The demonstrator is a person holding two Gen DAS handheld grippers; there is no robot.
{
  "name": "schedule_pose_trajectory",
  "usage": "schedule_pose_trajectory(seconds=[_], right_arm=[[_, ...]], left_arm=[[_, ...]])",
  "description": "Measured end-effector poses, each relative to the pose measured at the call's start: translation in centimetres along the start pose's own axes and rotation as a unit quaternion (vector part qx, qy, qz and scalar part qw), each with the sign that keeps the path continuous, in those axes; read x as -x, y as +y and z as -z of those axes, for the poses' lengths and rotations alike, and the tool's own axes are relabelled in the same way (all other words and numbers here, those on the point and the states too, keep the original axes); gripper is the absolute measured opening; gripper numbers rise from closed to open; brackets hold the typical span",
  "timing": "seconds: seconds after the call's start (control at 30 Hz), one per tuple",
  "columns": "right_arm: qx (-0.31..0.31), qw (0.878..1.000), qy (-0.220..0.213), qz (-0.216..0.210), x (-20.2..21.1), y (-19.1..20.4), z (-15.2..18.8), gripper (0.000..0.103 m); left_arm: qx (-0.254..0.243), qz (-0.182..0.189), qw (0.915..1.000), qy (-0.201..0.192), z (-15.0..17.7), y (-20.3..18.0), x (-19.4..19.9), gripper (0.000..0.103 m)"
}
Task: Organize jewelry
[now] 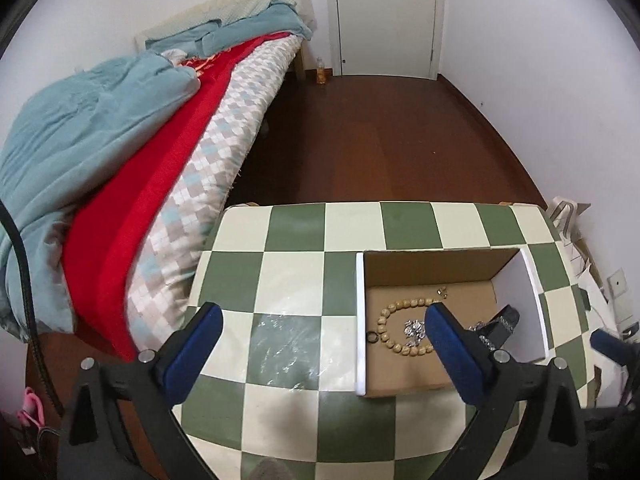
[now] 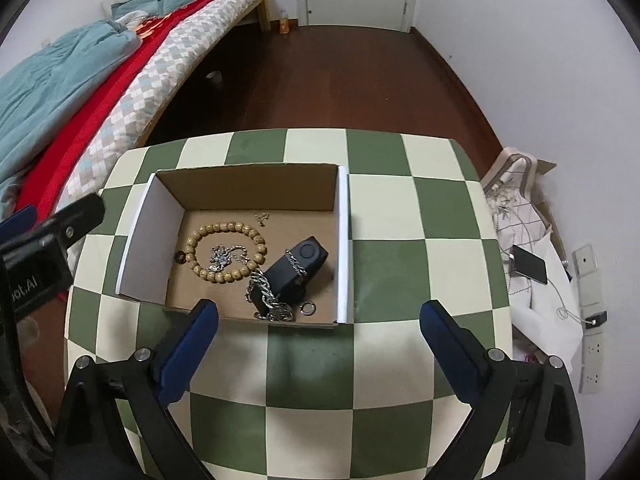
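Right wrist view: right tool (image 2: 319, 322) spread wide, holding nothing, above the checkered tabletop (image 2: 404, 216) just in front of the box (image 2: 343, 240). Inside the box: bead bracelet (image 2: 224, 252), silver chain (image 2: 272, 300), black case (image 2: 298, 266), ring (image 2: 308, 309). Left tool (image 1: 320, 326) likewise wide, unloaded, left of the box (image 1: 361, 320).

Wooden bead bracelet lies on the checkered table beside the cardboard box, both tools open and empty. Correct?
Not quite. The wooden bead bracelet lies inside the cardboard box, as the right wrist view shows. Both the left tool and right tool are open and empty.
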State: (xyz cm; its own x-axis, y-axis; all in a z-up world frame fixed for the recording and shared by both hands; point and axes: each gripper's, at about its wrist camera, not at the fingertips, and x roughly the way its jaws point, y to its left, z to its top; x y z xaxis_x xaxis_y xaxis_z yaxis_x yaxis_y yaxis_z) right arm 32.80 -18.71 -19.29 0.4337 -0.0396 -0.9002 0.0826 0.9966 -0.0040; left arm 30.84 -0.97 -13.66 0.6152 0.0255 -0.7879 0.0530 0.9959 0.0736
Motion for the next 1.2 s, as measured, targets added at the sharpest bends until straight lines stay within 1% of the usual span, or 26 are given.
schedule_pose_trajectory(seconds=[0.17, 0.27, 0.37, 0.43, 0.5, 0.57, 0.63, 0.7, 0.83, 0.93, 0.97, 1.07, 1.2], right_arm=[[-0.027, 1.0, -0.006, -0.005, 1.1, -1.1, 0.7, 0.102], [-0.045, 0.999, -0.012, -0.01, 2.0, -2.2, 1.4, 0.102], [-0.076, 0.996, -0.033, -0.014, 3.2, -4.4, 2.5, 0.102], [-0.101, 0.994, -0.037, -0.025, 3.5, -6.3, 3.9, 0.102], [-0.103, 0.994, -0.033, -0.01, 3.5, -7.2, 5.1, 0.102], [-0.09, 0.996, -0.026, 0.009, 3.8, -7.2, 6.8, 0.102], [-0.081, 0.996, -0.027, 0.017, 4.7, -6.9, 8.4, 0.102], [-0.073, 0.997, -0.032, 0.021, 5.9, -6.4, 9.5, 0.102], [-0.059, 0.997, -0.053, 0.02, 9.9, -4.6, 11.9, 0.102], [-0.052, 0.996, -0.072, 0.021, 13.6, -3.3, 13.2, 0.102], [-0.05, 0.995, -0.085, 0.021, 15.4, -2.9, 13.7, 0.102], [-0.045, 0.992, -0.111, 0.031, 19.2, -2.2, 14.6, 0.102], [-0.04, 0.989, -0.14, 0.041, 23.9, -1.8, 15.8, 0.102]], left_arm=[[-0.01, -0.017, 0.9997, -0.01, 1.4, 0.1, 1.1, 0.103], [-0.008, -0.032, 0.9994, -0.005, 2.3, 0.2, 1.4, 0.103], [-0.011, -0.049, 0.9987, -0.005, 3.5, 0.3, 1.9, 0.103], [-0.002, -0.062, 0.998, -0.007, 4.5, 0.7, 2.4, 0.103], [0.012, -0.062, 0.998, 0.002, 5.7, 1.1, 2.8, 0.103], [0.022, -0.059, 0.9979, 0.015, 7.0, 1.2, 3.5, 0.103], [0.022, -0.051, 0.9984, 0.015, 8.2, 1.0, 4.8, 0.103], [0.013, -0.054, 0.9984, 0.009, 9.2, 0.7, 6.5, 0.103], [0.014, -0.046, 0.9988, 0.0, 10.6, 0.9, 10.7, 0.103], [0.011, -0.042, 0.9989, -0.018, 11.1, 1.3, 14.2, 0.103], [0.011, -0.04, 0.9988, -0.025, 11.2, 1.4, 15.4, 0.103], [0.013, -0.035, 0.9983, -0.046, 11.5, 1.9, 18.9, 0.103], [0.021, -0.017, 0.9974, -0.067, 11.9, 2.4, 22.8, 0.103]])
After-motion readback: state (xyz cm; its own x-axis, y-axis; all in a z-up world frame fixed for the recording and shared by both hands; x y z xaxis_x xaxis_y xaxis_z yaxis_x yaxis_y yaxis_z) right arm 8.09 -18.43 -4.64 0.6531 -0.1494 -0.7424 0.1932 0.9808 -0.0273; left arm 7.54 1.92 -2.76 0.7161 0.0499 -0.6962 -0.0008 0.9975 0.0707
